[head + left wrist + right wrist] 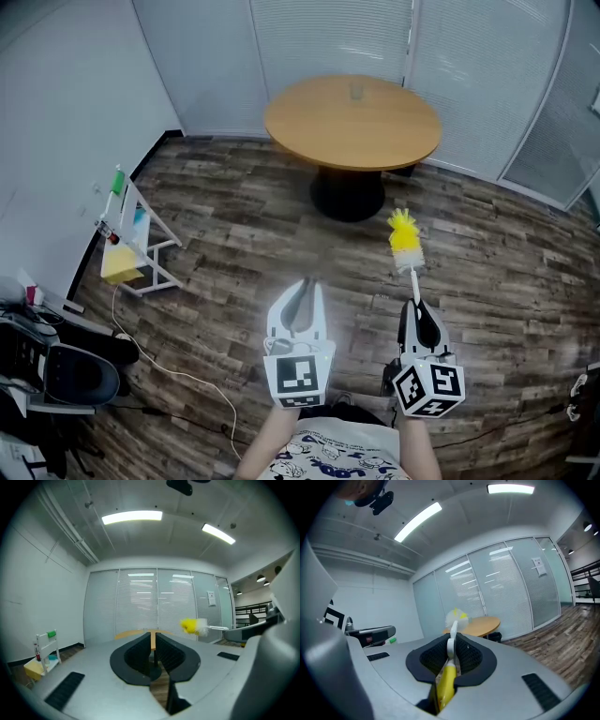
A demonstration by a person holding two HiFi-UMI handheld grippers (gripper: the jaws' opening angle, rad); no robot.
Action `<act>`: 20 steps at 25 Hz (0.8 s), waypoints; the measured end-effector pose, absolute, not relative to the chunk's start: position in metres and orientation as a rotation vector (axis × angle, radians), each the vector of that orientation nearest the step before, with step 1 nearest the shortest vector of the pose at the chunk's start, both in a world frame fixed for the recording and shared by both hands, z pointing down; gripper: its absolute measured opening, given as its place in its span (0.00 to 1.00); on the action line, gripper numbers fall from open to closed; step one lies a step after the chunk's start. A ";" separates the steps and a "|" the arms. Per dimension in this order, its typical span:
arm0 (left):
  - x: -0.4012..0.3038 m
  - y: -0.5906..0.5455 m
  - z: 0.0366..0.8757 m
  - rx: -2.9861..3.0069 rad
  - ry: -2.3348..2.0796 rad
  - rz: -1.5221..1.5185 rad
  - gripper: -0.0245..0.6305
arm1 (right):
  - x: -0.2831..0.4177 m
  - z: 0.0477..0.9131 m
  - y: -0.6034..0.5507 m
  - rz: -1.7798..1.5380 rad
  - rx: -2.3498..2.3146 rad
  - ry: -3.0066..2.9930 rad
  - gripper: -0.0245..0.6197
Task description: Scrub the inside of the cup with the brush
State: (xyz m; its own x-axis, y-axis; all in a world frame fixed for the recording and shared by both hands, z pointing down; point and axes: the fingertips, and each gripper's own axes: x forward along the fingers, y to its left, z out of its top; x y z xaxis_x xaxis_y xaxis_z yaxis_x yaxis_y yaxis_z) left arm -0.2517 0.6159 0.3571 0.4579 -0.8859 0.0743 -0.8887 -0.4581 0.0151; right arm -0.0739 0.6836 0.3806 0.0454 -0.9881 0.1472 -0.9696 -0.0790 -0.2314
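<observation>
Nearest to me, over my printed shirt (328,455), sit the marker cubes of both claws. My right gripper (413,305) is clamped on the brush (408,251). Its own view shows the yellow handle pinched between the black pads, with the white stem running forward to a yellow and white bristle head. My left gripper (305,284) is closed and empty. Its view shows the two ribbed pads drawn together with only a thin slit between them and nothing in it.

The cup (356,91), small and clear, stands upright on the round wooden table (309,127), toward the far side of the top and well apart from both claws. Plank floor (234,206) lies between me and the table's dark foot, and the bristle head hangs over that floor short of the foot.

By the left wall stands a white rack (141,248) holding a yellow sponge and a green-capped bottle. A dark chair (66,370) sits at the lower left, and a pale cable (178,370) trails across the boards. Glass walls with blinds close off the room behind the table.

Only the head view shows the cup plainly. The left gripper view catches the bristle head off to its right and a sliver of tabletop over its pads. Both gripper views show the ceiling lights, which the head view misses.
</observation>
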 end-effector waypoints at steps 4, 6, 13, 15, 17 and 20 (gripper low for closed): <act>-0.248 0.618 0.358 2.630 -1.609 0.092 0.10 | -0.070 0.381 0.685 -0.420 -2.216 2.093 0.11; -0.246 0.620 0.358 2.630 -1.613 0.095 0.10 | -0.068 0.382 0.686 -0.424 -2.212 2.098 0.11; -0.239 0.637 0.364 2.606 -1.638 0.102 0.10 | -0.057 0.386 0.697 -0.426 -2.180 2.129 0.11; -0.238 0.641 0.366 2.594 -1.651 0.106 0.10 | -0.054 0.387 0.700 -0.430 -2.171 2.147 0.11; -0.238 0.641 0.367 2.583 -1.665 0.114 0.10 | -0.051 0.389 0.701 -0.437 -2.165 2.155 0.11; -0.236 0.642 0.367 2.580 -1.672 0.127 0.10 | -0.048 0.391 0.703 -0.450 -2.160 2.157 0.11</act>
State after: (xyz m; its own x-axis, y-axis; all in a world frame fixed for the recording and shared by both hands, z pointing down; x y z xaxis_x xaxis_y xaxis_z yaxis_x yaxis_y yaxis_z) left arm -0.2362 0.6422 0.3669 0.4069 -0.9075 0.1045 -0.9128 -0.4082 0.0094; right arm -0.0481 0.7027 0.3912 -0.0193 -0.9861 0.1650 -0.9698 -0.0217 -0.2431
